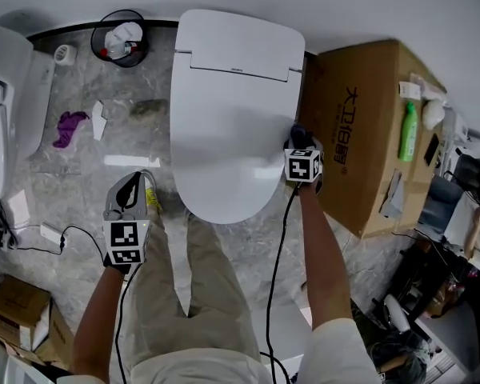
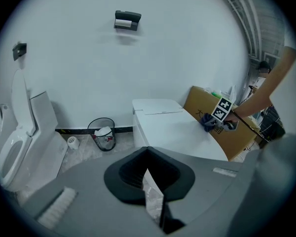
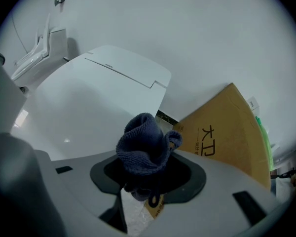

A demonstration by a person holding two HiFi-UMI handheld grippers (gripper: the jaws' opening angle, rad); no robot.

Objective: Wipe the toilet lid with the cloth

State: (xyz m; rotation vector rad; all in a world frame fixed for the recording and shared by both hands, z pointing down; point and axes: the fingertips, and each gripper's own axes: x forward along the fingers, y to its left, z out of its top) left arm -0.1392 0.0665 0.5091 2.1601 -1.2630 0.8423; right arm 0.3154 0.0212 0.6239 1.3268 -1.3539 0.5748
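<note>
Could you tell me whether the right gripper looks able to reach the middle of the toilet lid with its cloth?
Probably yes: the right gripper, shut on the cloth, sits at the toilet lid's right edge, and nothing lies on the lid. The cardboard box stands beside it, not across.

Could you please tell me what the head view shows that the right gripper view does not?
Only the head view: the left gripper, a wastebasket and a purple scrap. Only the right gripper view: a close look at the right gripper shut on the bunched blue cloth. Both: the white toilet lid and the cardboard box.
</note>
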